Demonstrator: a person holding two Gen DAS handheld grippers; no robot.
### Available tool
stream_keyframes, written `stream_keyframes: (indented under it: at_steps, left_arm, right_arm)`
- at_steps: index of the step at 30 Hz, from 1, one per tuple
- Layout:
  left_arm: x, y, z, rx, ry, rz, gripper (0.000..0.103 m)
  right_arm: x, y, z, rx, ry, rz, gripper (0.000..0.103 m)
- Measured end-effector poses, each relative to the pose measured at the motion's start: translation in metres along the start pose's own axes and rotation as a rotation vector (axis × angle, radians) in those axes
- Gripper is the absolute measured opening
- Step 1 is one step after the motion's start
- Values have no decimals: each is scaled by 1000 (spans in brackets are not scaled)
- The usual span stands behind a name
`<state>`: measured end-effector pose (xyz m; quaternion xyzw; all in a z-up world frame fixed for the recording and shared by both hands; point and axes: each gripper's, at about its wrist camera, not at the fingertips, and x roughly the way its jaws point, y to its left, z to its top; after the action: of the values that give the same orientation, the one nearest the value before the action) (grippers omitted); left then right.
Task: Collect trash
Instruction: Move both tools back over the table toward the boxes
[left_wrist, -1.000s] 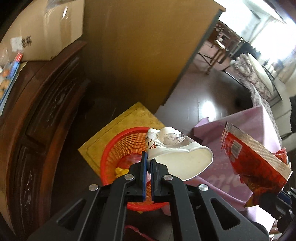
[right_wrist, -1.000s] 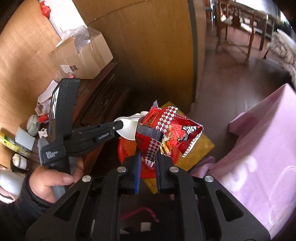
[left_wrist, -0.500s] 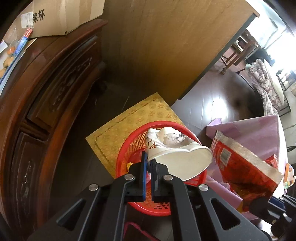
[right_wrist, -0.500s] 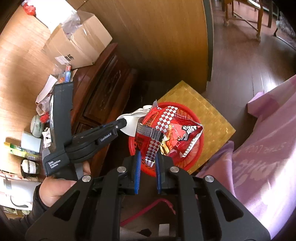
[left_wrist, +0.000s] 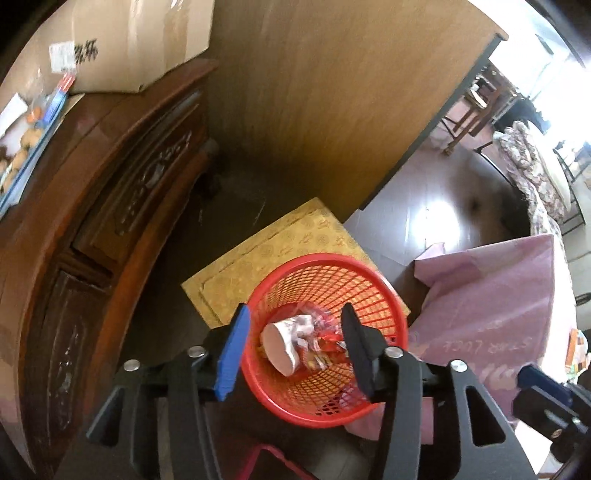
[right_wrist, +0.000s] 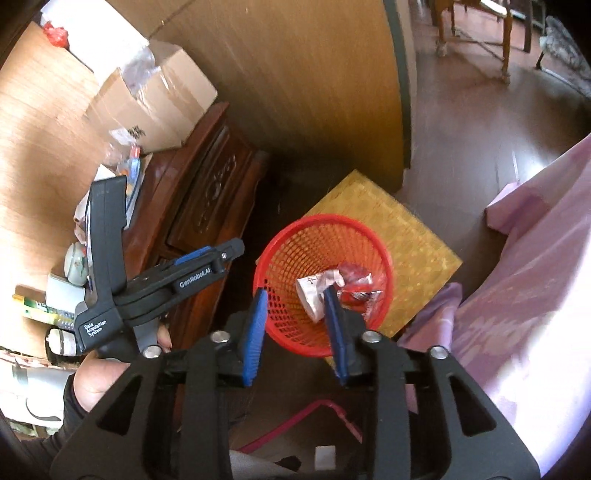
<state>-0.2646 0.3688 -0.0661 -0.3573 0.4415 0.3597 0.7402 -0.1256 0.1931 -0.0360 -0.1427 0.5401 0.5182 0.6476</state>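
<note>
A red mesh trash basket (left_wrist: 364, 280) stands on a yellow mat (left_wrist: 258, 258) on the dark floor. A crushed white paper cup (left_wrist: 284, 341) and a red snack bag (left_wrist: 327, 341) lie inside it. My left gripper (left_wrist: 295, 347) is open and empty, directly above the basket. In the right wrist view the basket (right_wrist: 280, 258) holds the cup (right_wrist: 314, 291) and the bag (right_wrist: 356, 286). My right gripper (right_wrist: 297, 328) is open and empty above the basket's near rim. The left gripper's body (right_wrist: 162, 280) shows to the left of the basket.
A carved dark wood cabinet (left_wrist: 92, 206) stands left of the basket, with a cardboard box (left_wrist: 140, 40) on top. A wooden panel wall (left_wrist: 332, 92) is behind. A pink tablecloth (left_wrist: 498, 314) hangs at the right. Chairs (right_wrist: 476, 33) stand on the far floor.
Both grippers have opened. The paper cup dropped from the left gripper and the snack bag from the right gripper into the red basket.
</note>
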Motion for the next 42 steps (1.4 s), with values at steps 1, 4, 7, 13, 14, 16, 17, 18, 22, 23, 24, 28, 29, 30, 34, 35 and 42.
stream_keyframes:
  at_steps: [1,4,7,13,14,16,17,18,22,23,24,28,29,30,34,35,42]
  left_arm:
    - [-4,-5,1,9,-5,-10,53]
    - [-15,-25,1,48,-27,-31,61]
    - [-24,-50,1,96,-48,-53,72]
    - [-36,-115,-11,207,-62,-100,81]
    - [-37,-124,-13,221,-61,-109,82]
    - [-39,-149,-18,256,-59,-128,85]
    - [-39,-161,-22,275,-62,-138,86]
    - [-40,-172,-24,291,-64,-146,86]
    - [-44,-227,-42,380,-69,-193,90]
    - [-44,-237,-46,397,-70,-202,91]
    - [-44,-247,-50,415,-70,-210,92]
    - [-41,-295,-69,489,-56,-245,93]
    - [-40,-308,-74,507,-50,-255,93]
    - [-39,-316,-78,520,-46,-263,93]
    - [-35,-360,-98,596,-37,-292,94]
    - [-34,-370,-104,614,-35,-297,94]
    - [-22,-425,-135,723,-8,-330,94]
  right_arm:
    - [-10,-3,-1,2,-26,-12,48]
    - [-37,-15,-4,20,-99,-69,60]
    - [-63,-32,-12,53,-161,-105,66]
    - [-112,-75,-38,116,-273,-188,75]
    - [-122,-86,-45,131,-293,-207,76]
    - [-136,-101,-55,150,-320,-236,79]
    - [-144,-111,-62,163,-335,-255,80]
    - [-149,-117,-66,171,-345,-267,81]
    - [-177,-155,-90,216,-391,-340,83]
    - [-181,-162,-95,226,-397,-352,83]
    - [-190,-176,-103,245,-410,-374,84]
    - [-211,-215,-126,298,-439,-432,85]
    - [-215,-222,-131,308,-442,-439,85]
    - [-219,-233,-136,327,-448,-448,86]
    - [-230,-271,-152,412,-477,-456,86]
    - [-234,-283,-157,445,-493,-453,85]
    - [-244,-325,-176,545,-535,-529,85]
